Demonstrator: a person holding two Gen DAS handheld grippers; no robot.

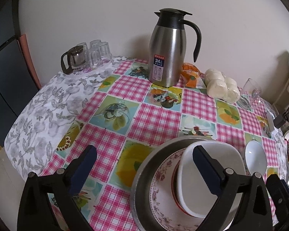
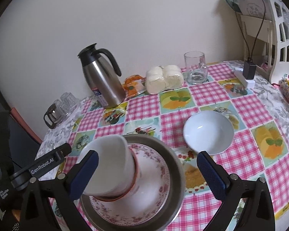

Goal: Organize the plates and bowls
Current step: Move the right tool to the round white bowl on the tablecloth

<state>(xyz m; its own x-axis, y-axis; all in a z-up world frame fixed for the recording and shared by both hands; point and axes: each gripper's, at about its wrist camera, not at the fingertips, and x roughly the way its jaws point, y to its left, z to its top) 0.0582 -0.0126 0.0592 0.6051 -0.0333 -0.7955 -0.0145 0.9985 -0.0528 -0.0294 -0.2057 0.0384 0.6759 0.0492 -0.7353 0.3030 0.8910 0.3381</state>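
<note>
Leftmost, at the far corner of the counter (image 1: 38, 104), a glass teapot (image 1: 73, 59) stands with upturned glasses (image 1: 98, 53) just beside it on a grey floral cloth. Next along the wall come a steel thermos jug (image 1: 168, 48), an orange snack packet (image 1: 192, 77), a bag of white buns (image 1: 221, 86) and a clear glass mug (image 2: 196, 67).

Nearer, the left hand-held gripper (image 1: 144, 160) is spread wide, holding nothing; its right finger lies over the stack in that view. That stack sits near the front edge: a metal basin (image 2: 175, 165) holds a pink floral plate (image 2: 156, 192), on which rests a red-rimmed bowl (image 2: 133, 189) with a white bowl (image 2: 109, 161) in it, leaning left.

To the right, apart from the basin, a second white bowl (image 2: 209, 131) stands upright on the checked cloth. The right hand-held gripper (image 2: 147, 162) is likewise wide open, gripping nothing, hovering over the stack. A charger block (image 2: 249, 71) sits at the far right.
</note>
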